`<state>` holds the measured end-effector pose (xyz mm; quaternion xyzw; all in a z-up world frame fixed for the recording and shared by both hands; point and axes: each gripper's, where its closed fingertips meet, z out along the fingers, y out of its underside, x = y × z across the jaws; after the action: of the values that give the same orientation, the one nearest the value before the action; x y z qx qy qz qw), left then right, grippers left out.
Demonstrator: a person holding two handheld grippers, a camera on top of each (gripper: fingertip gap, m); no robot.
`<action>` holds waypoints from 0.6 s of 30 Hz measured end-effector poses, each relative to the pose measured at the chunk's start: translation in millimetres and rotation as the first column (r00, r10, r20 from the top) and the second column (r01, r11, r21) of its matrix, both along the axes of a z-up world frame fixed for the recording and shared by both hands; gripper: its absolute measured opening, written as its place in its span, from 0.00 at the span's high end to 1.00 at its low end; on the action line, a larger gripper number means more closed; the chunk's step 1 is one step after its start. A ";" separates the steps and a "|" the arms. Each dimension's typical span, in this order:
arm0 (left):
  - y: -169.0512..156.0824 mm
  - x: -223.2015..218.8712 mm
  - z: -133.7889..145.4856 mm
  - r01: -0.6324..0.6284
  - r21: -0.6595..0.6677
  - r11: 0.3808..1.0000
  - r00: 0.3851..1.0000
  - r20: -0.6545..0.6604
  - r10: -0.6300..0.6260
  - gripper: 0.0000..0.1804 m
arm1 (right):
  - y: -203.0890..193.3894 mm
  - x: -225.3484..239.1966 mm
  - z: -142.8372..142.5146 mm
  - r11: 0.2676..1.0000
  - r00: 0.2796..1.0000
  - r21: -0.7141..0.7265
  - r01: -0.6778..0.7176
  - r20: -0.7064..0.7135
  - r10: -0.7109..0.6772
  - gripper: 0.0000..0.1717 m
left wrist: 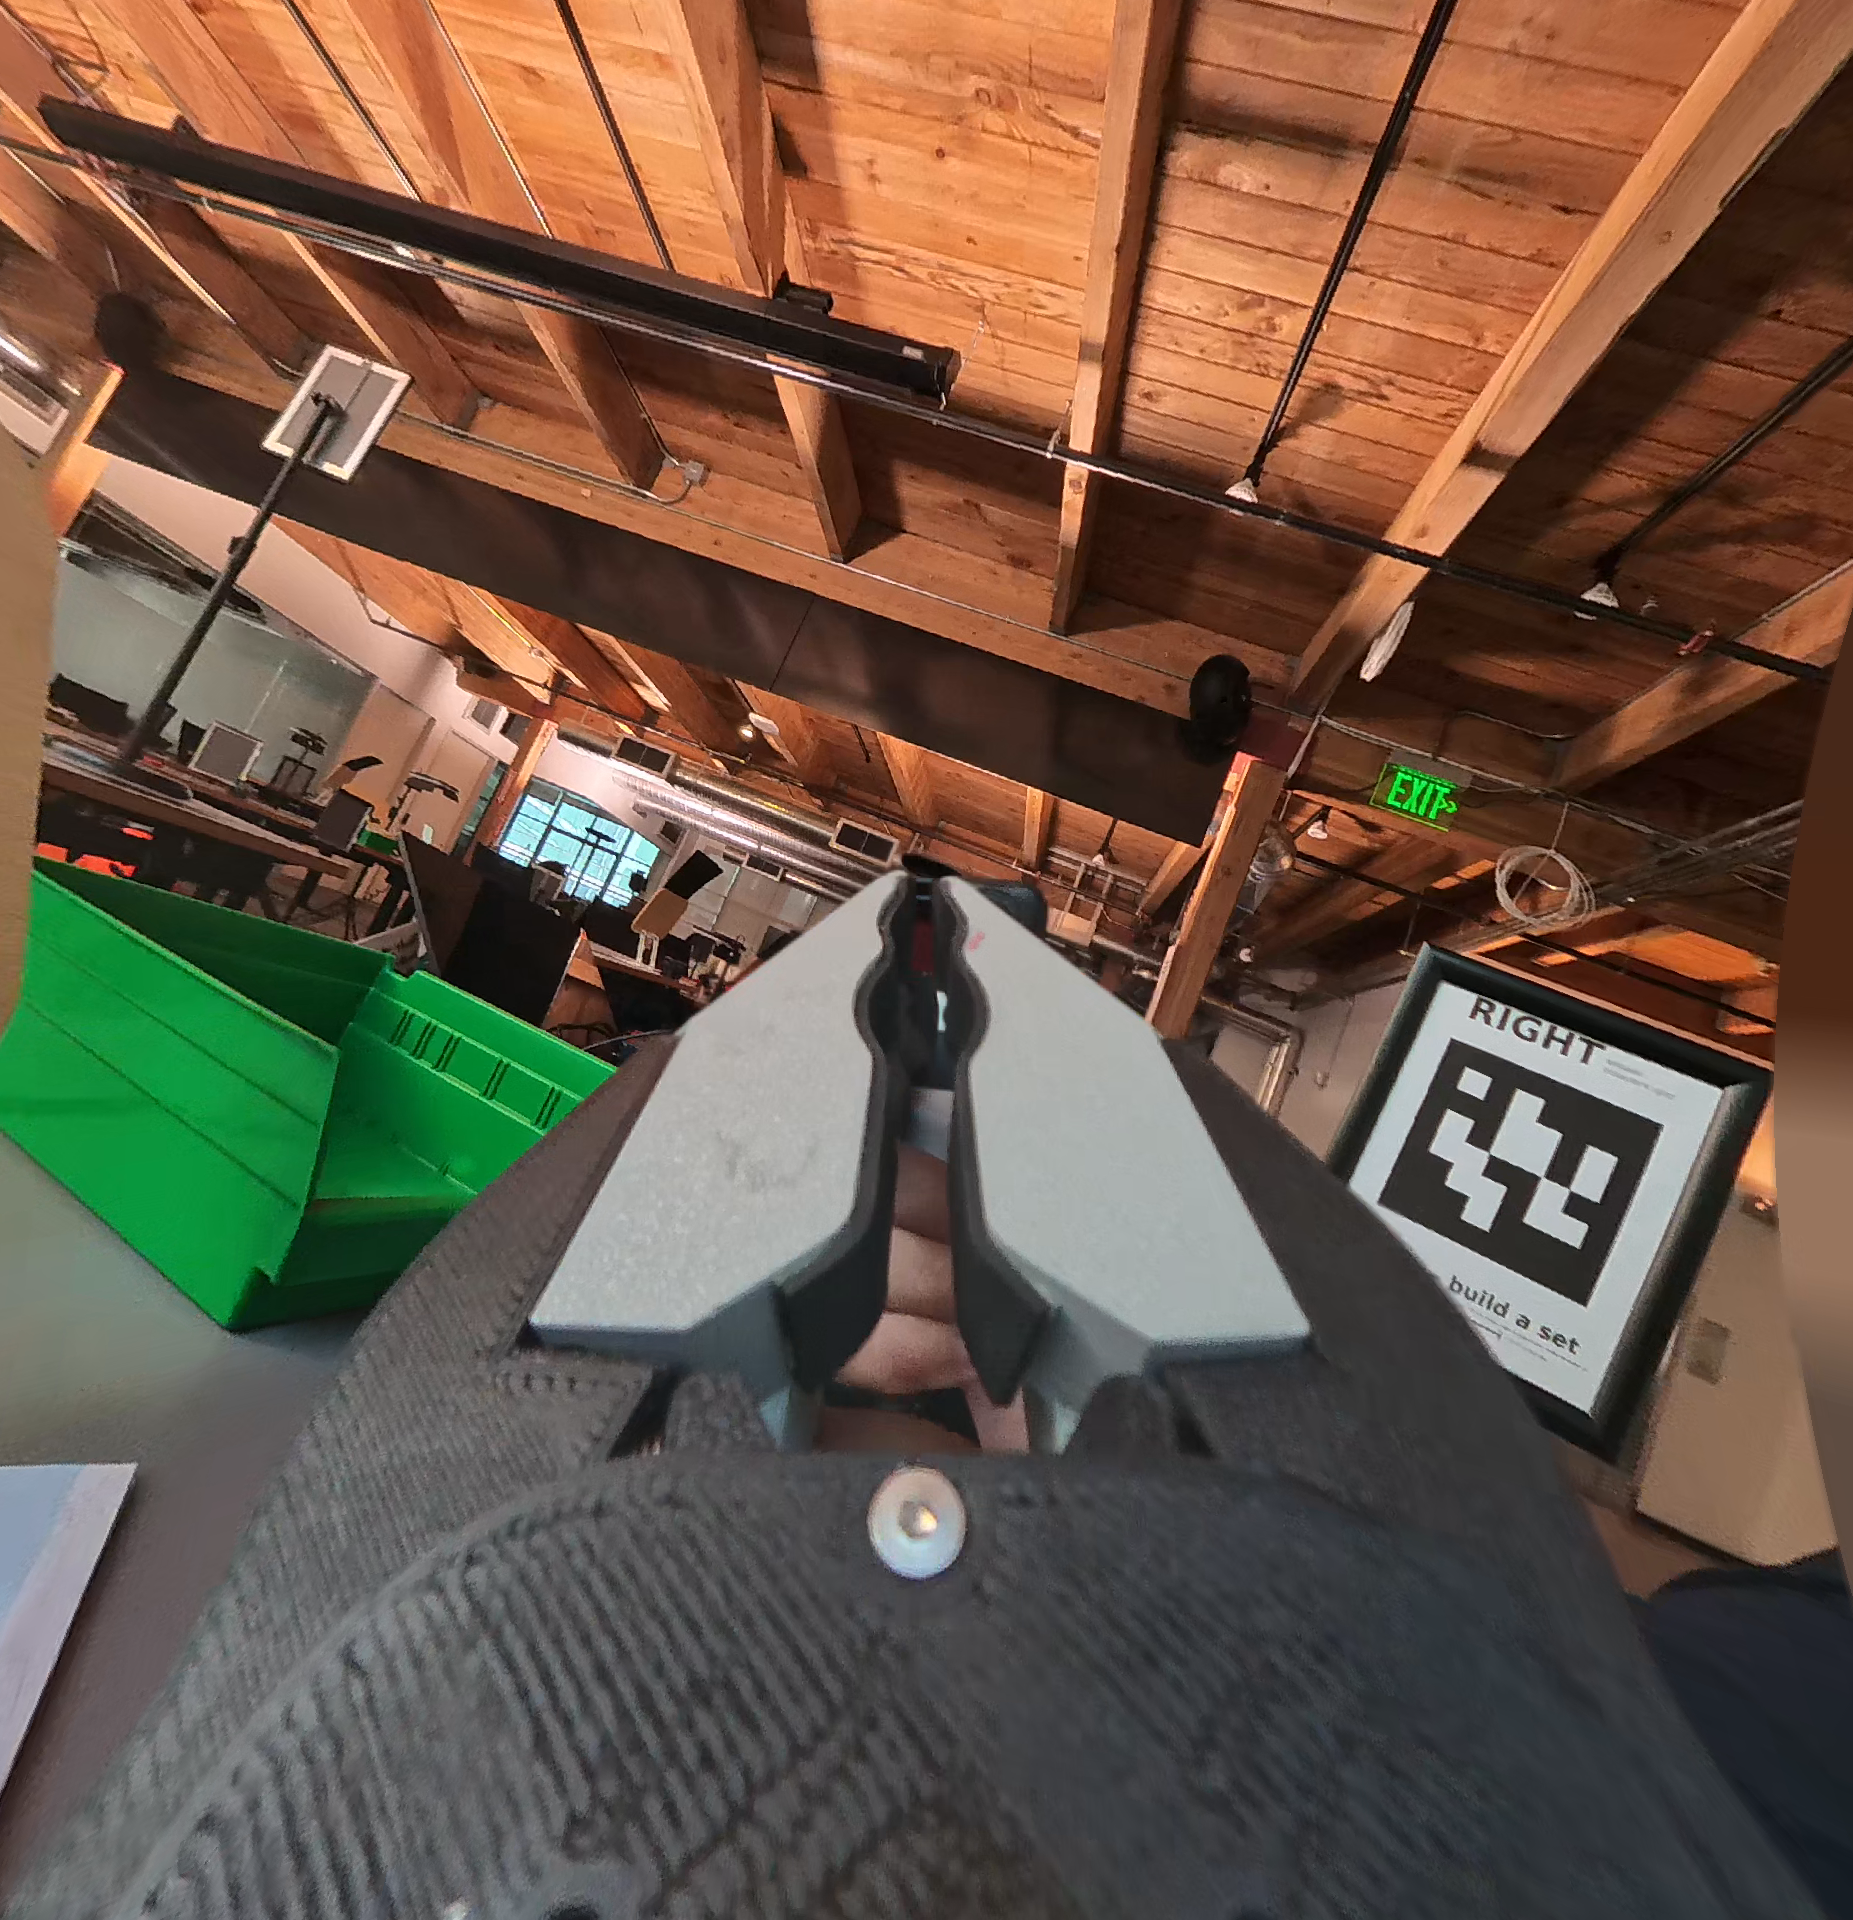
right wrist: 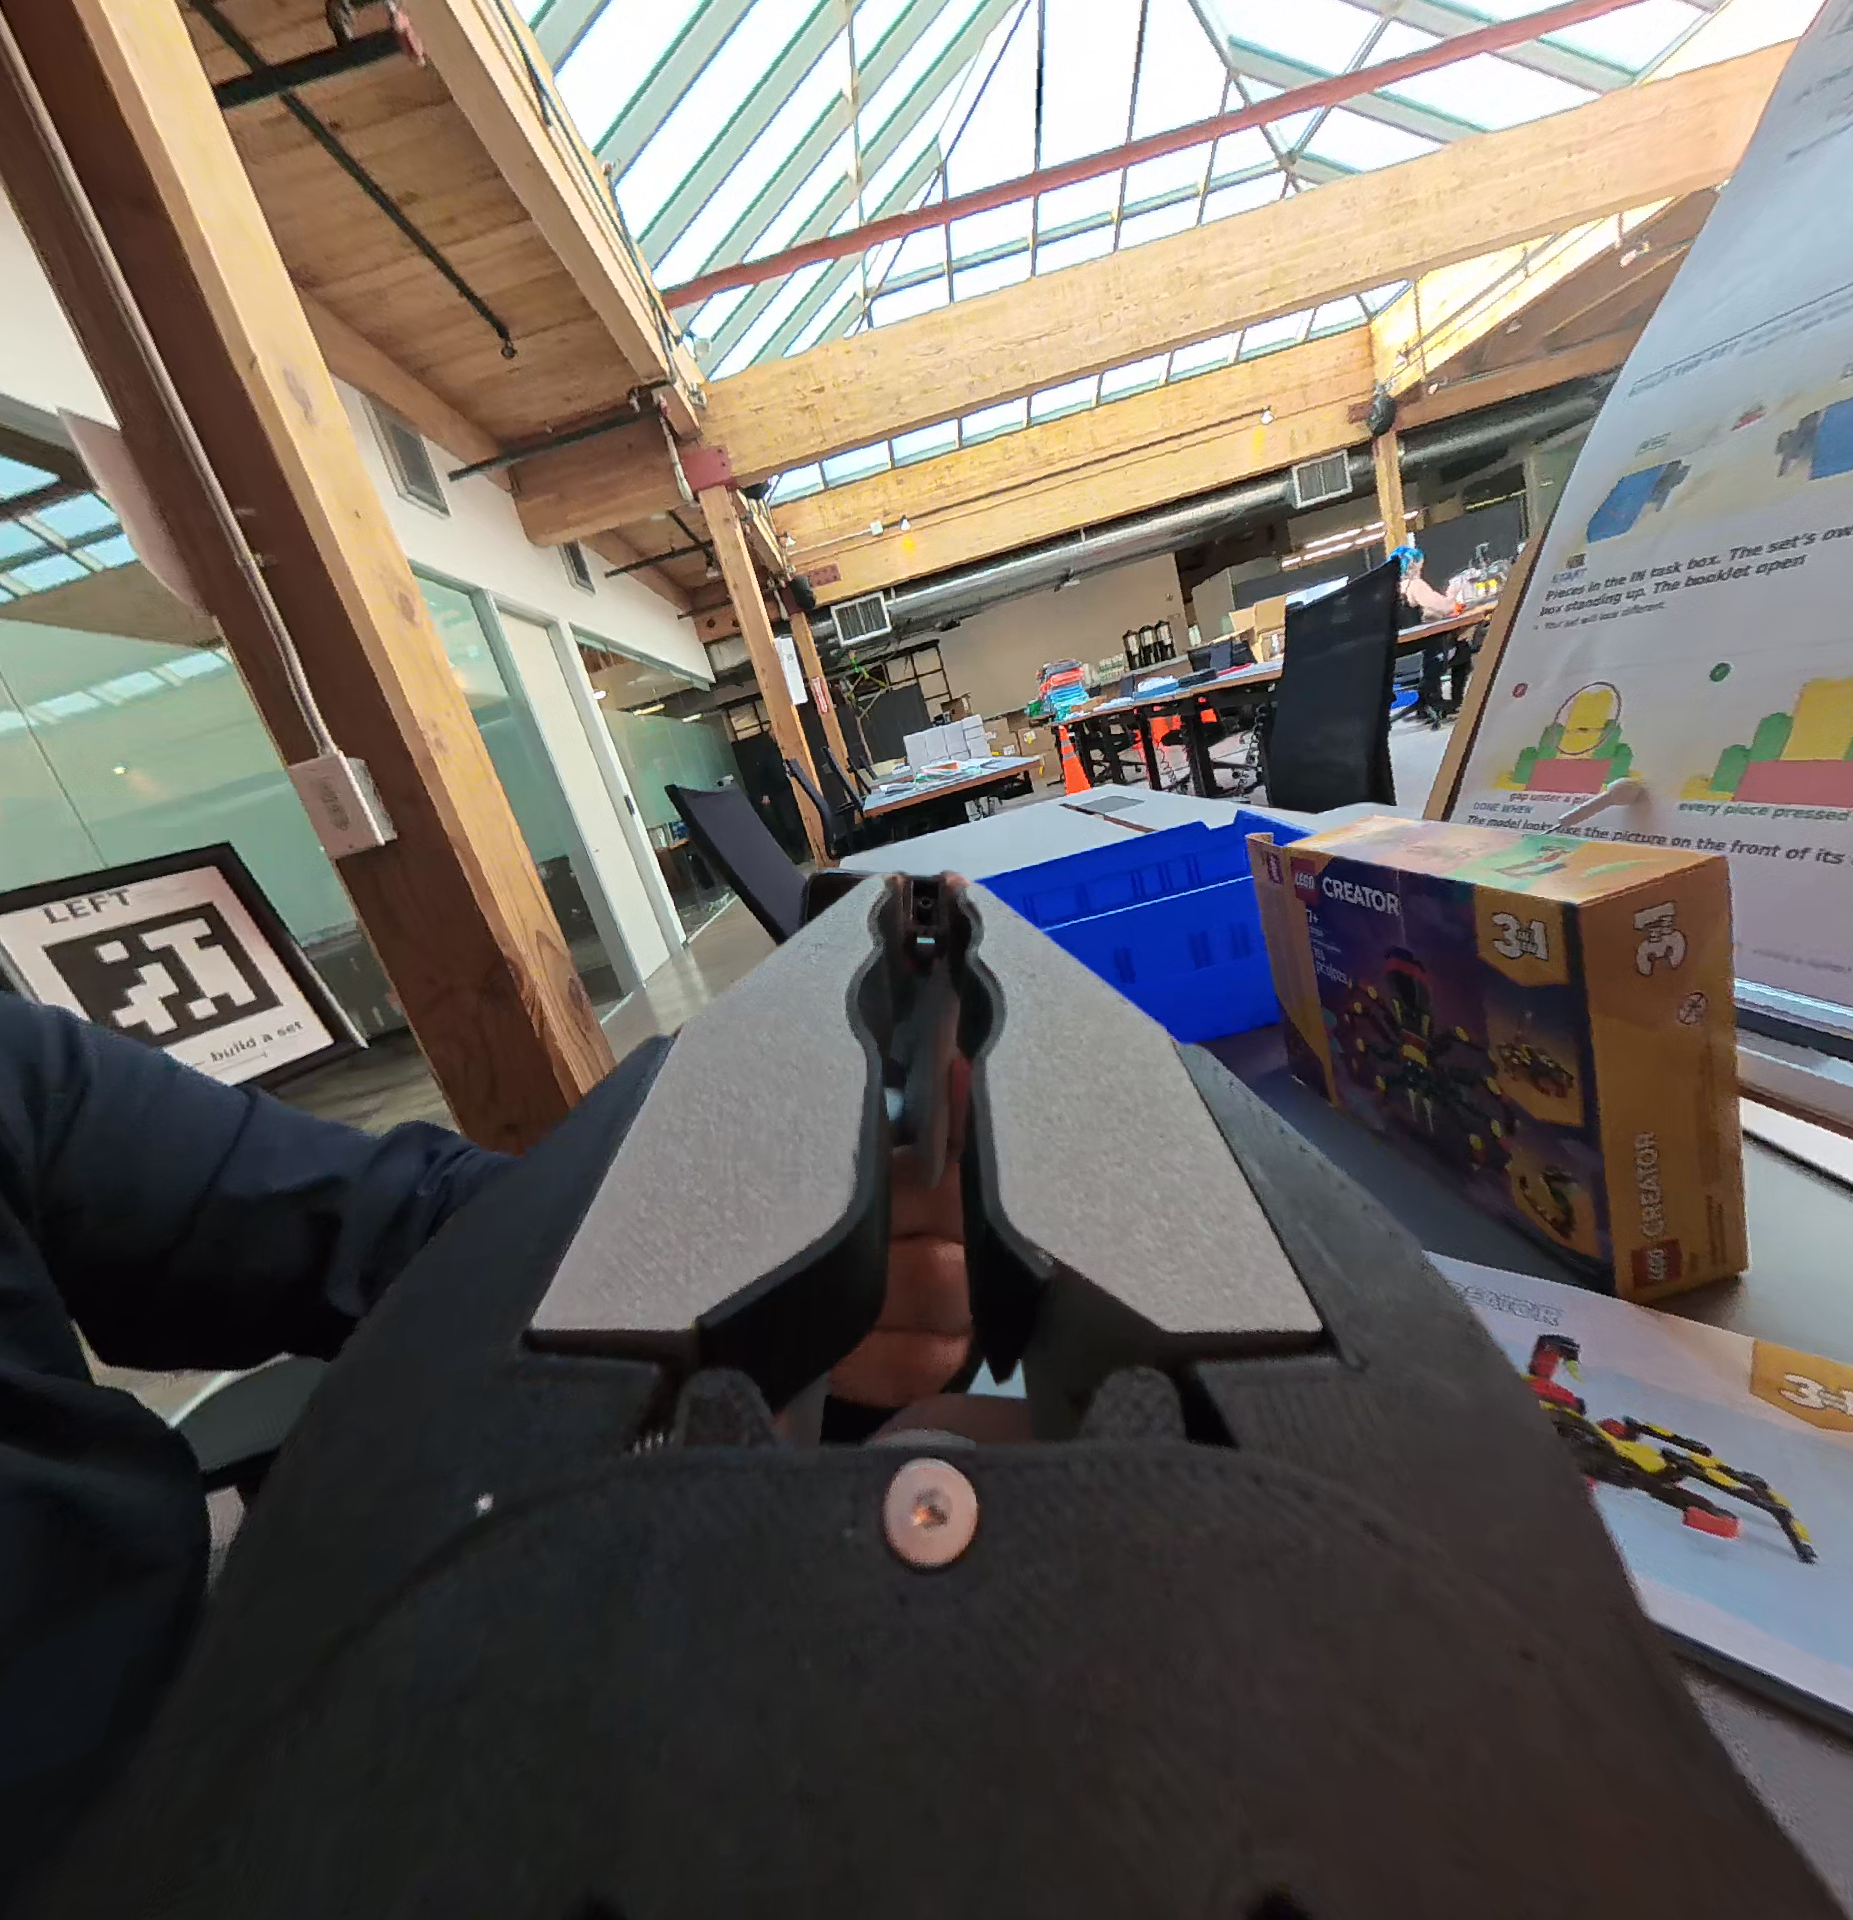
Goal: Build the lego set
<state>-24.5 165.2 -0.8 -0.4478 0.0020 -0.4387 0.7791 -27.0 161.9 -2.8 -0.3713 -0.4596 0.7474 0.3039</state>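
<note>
Left gripper (left wrist: 920, 883): raised and tilted upward toward the wooden ceiling (left wrist: 953, 208); grey fingers (left wrist: 787, 1091) drawn together at the tips. A small dark piece with a red patch sits in the slot between them near the tips; whether the pads press on it cannot be told.
Left gripper surroundings: green bin (left wrist: 226, 1091) on the grey table (left wrist: 122, 1382) to the near left; framed marker sign (left wrist: 1545, 1174) standing to the right; a lit green exit sign (left wrist: 1415, 798) far right, under the beams.
Right gripper (right wrist: 927, 883): held level above the table edge; grey fingers (right wrist: 766, 1122) nearly closed. A dark, reddish small piece shows in the narrow slot between them; what it is, and contact with the pads, cannot be told.
Right gripper surroundings: blue bin (right wrist: 1150, 956) just right of the tips, farther off; yellow toy-brick box (right wrist: 1504, 1039) upright to the right of the bin; open booklet (right wrist: 1711, 1475) flat on the table at near right; instruction board (right wrist: 1711, 582) leaning behind the box.
Left of right gripper: dark sleeve (right wrist: 153, 1195) near; wooden post (right wrist: 309, 582) and a second framed marker sign (right wrist: 163, 966) beyond.
</note>
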 end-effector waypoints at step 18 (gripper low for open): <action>9.6 -0.6 -7.3 -0.008 -0.048 0.999 0.997 0.076 0.011 1.00 | 17.7 -3.1 6.3 0.967 0.993 -0.246 0.066 -0.078 -0.087 0.98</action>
<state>-25.1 174.8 -8.1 -0.4493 -0.0405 -0.4517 0.7697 -30.1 179.6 3.6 -0.3896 -0.3362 0.8014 0.3049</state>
